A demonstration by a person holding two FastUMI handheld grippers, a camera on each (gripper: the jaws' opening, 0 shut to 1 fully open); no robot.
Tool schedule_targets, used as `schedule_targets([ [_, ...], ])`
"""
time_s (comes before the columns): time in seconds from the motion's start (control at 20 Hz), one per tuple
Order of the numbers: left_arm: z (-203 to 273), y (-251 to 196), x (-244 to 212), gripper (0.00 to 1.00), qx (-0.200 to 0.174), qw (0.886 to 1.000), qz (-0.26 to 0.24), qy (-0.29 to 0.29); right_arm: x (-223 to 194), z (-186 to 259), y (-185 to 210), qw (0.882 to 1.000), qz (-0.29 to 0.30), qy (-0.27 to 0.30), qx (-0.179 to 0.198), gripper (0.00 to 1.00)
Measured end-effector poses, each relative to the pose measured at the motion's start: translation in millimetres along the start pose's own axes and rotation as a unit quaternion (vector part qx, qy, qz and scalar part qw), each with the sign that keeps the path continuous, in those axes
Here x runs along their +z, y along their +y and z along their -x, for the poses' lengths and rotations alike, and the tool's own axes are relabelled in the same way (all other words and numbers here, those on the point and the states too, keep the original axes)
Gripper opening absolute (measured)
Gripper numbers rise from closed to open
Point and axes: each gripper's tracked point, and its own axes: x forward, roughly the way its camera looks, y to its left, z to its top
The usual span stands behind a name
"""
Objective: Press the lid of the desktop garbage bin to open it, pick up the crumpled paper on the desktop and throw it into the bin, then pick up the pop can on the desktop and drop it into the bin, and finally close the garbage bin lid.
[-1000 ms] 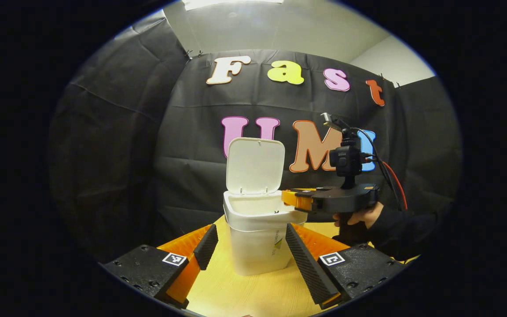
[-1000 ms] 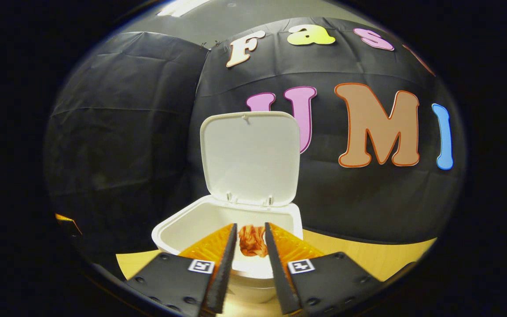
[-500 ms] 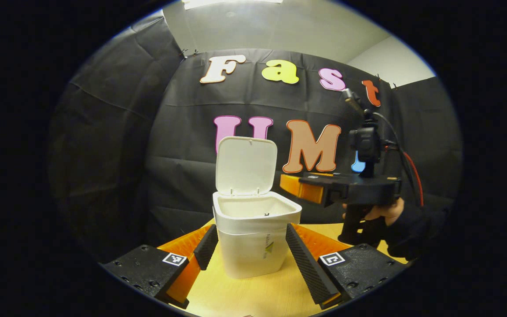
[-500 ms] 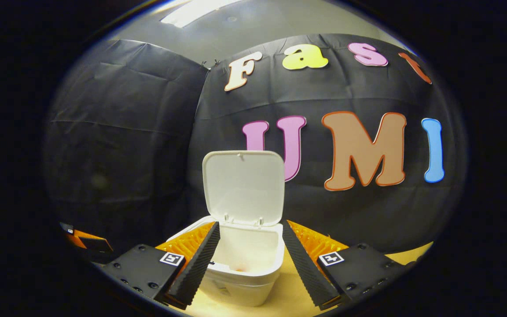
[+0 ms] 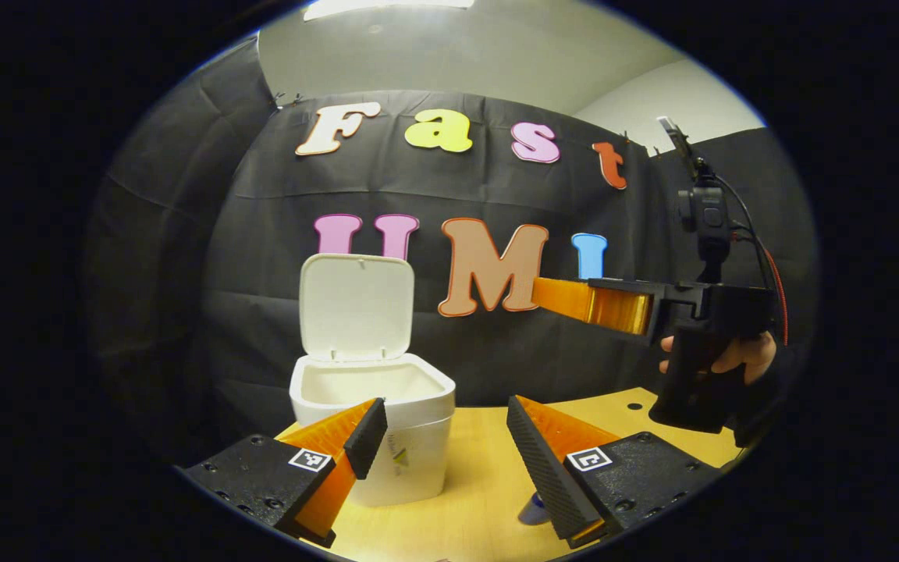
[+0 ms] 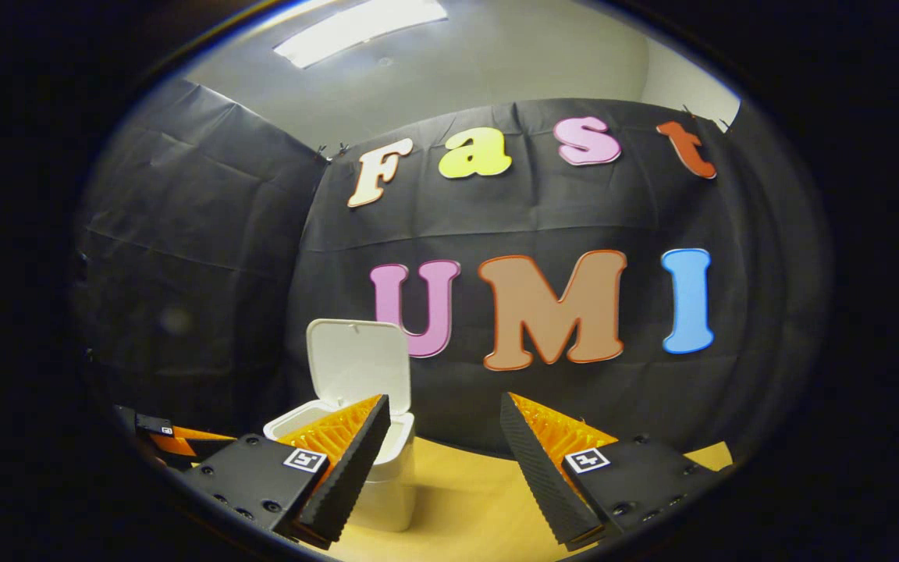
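Observation:
The white desktop bin stands on the wooden table with its lid raised upright. My left gripper is open and empty, just in front of the bin and to its right. A small blue and white object, possibly the pop can, peeks out beside its right finger. My right gripper, held by a hand, hovers high to the right of the bin. In the right gripper view the right gripper is open and empty, with the bin and lid behind its left finger.
The black cloth wall stands close behind the bin and wraps around both sides. The table runs out to the right of the bin. My left gripper shows low at the far left of the right gripper view.
The right gripper opened over the bin, let the crumpled paper drop inside, then drew back up and to the right. The left gripper view swung right, so the bin shifted left.

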Motion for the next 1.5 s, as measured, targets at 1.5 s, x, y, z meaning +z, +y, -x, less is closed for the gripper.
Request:
schedule_targets([
  [1.5,-43,-123,-217,0.94,-0.045,0.963,0.0,0.265,-88,239,-231,0.961,-0.034,0.096,-0.258,0.95],
])
